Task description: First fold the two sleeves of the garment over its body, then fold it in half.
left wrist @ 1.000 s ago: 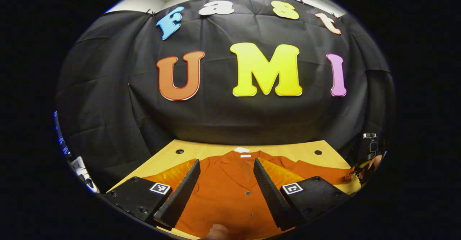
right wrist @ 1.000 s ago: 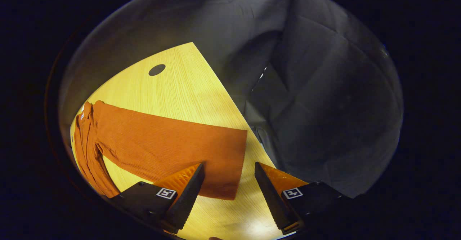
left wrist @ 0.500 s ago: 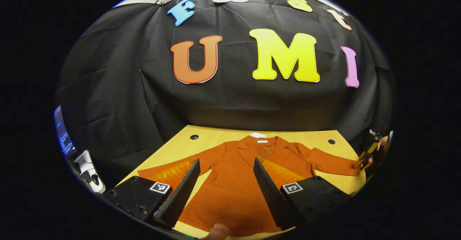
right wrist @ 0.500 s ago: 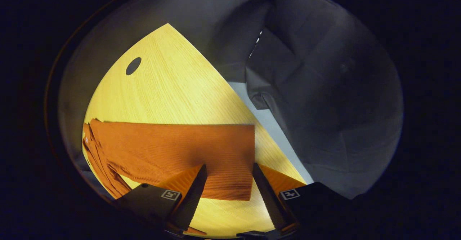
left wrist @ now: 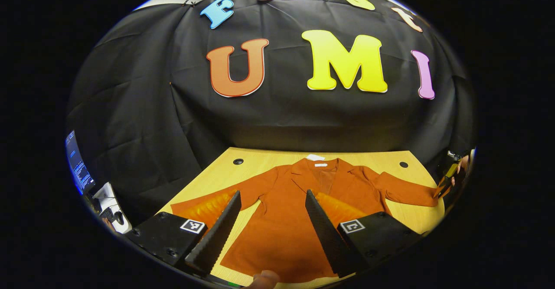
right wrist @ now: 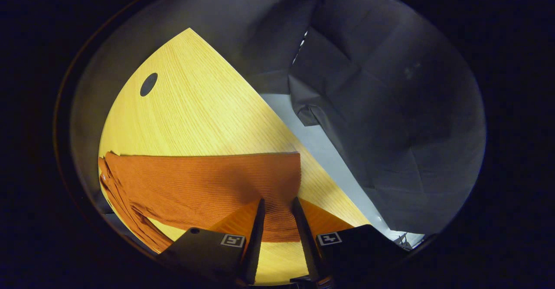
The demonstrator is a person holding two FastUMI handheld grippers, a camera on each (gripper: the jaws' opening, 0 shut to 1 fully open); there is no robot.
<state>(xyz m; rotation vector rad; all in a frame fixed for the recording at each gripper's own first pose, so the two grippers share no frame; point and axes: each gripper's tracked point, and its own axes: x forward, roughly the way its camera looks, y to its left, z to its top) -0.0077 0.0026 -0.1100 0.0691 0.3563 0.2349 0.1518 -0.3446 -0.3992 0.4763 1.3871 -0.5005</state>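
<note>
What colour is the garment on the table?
Burnt orange garment, plain; best seen in the left gripper view.

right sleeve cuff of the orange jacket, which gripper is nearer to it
Right. The right gripper has its fingers closing around the cuff at the table's edge. The left gripper hovers open over the jacket's hem, well away.

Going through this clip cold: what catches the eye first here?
An orange jacket lies spread flat on the yellow wooden table, both sleeves out to the sides. In the right gripper view, the right gripper has its fingers drawn close around the cuff end of one sleeve. The left gripper hangs open above the jacket's body.
</note>
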